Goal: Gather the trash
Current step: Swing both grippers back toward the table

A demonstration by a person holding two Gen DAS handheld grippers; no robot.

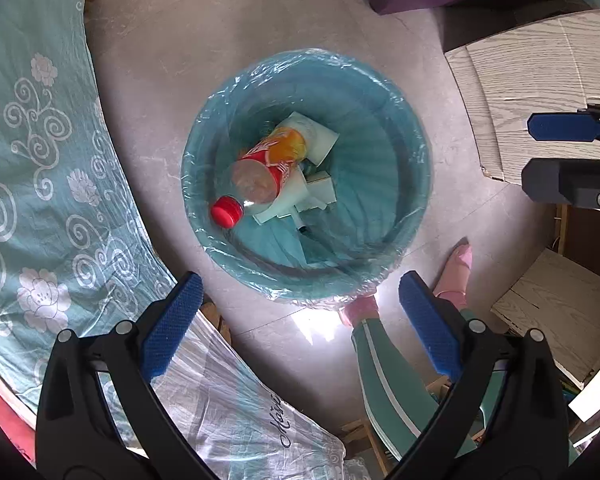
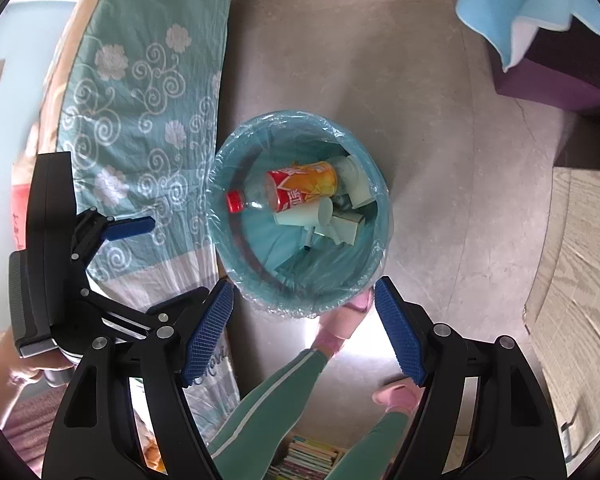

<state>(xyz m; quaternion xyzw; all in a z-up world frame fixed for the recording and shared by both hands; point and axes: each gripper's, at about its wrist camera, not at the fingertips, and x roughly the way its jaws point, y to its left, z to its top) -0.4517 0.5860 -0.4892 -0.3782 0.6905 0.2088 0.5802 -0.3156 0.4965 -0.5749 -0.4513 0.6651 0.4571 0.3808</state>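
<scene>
Below both grippers, the lined trash bin (image 1: 306, 176) holds a bottle (image 1: 260, 172) and paper cups (image 2: 306, 214); left gripper (image 1: 296, 328) and right gripper (image 2: 304, 330) jaws released, empty.

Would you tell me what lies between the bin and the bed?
Only a narrow strip of bare floor separates bin from bed, clearest in the left wrist view.

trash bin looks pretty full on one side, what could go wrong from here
The bottle leans with its red cap high against the bin wall, so further trash may catch on it. The person's foot touches the bin base; a nudge could shift it. Both grippers, left and right, are open and empty.
</scene>
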